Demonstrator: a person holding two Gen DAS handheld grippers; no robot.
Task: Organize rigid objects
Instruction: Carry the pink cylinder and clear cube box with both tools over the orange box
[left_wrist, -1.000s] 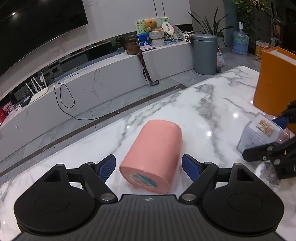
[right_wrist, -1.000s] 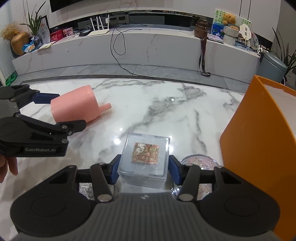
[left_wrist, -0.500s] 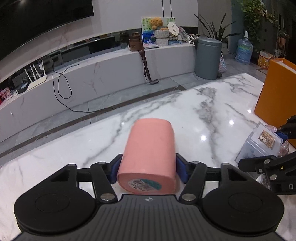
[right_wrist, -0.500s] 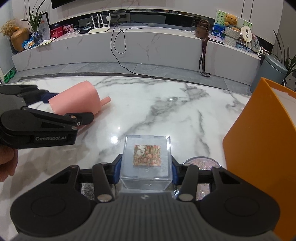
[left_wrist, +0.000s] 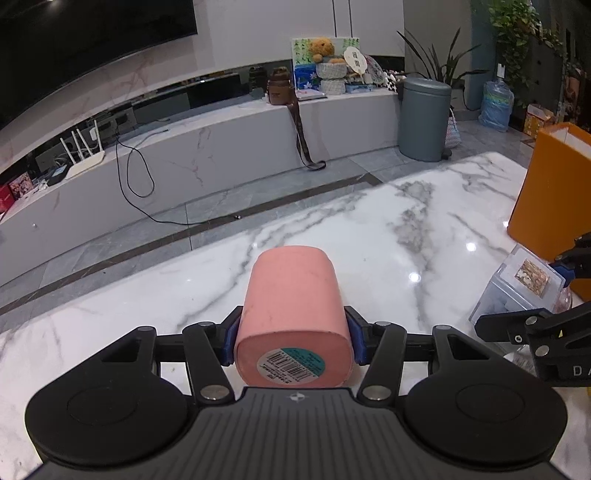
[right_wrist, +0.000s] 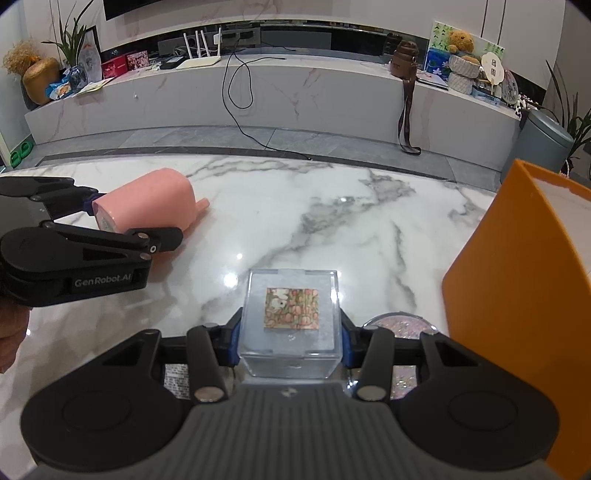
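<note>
- Between the left tool's (left_wrist: 293, 341) blue pads (left_wrist: 228, 341) sits the pink cup (left_wrist: 293, 306), lying on its side on the marble desk (left_wrist: 388, 236), base towards the camera; the jaws are closing and both pads press its flanks.
- From the right wrist view, that same pink cup (right_wrist: 146, 201) lies near the desk's left edge, a small pink stub at its far end resting on the marble, the left tool (right_wrist: 110, 218) clamped round its base end.
- On the cup's base, a round teal-and-white sticker (left_wrist: 290, 364) with a barcode; the fine print under it is too small to read.
- Over to the right tool (right_wrist: 290, 341): its pads grip a clear plastic cube box (right_wrist: 291, 321) on both sides, snug up against the tool's body.
- The cube's top face shows a small patterned picture in pinks and greens (right_wrist: 291, 308); no lettering I can make out.
- Just to the right of the cube, partly behind the tool's finger, a round glittery pink disc (right_wrist: 400, 323) lies on the desk.
- At the desk's right edge stands an orange box (right_wrist: 517, 280), open at the top, white inside.
- Printed in pale letters on the left tool's side: "GenRobot.AI" (right_wrist: 103, 281).
- A person's hand (right_wrist: 11, 332) shows at the far left, behind that tool.
</note>
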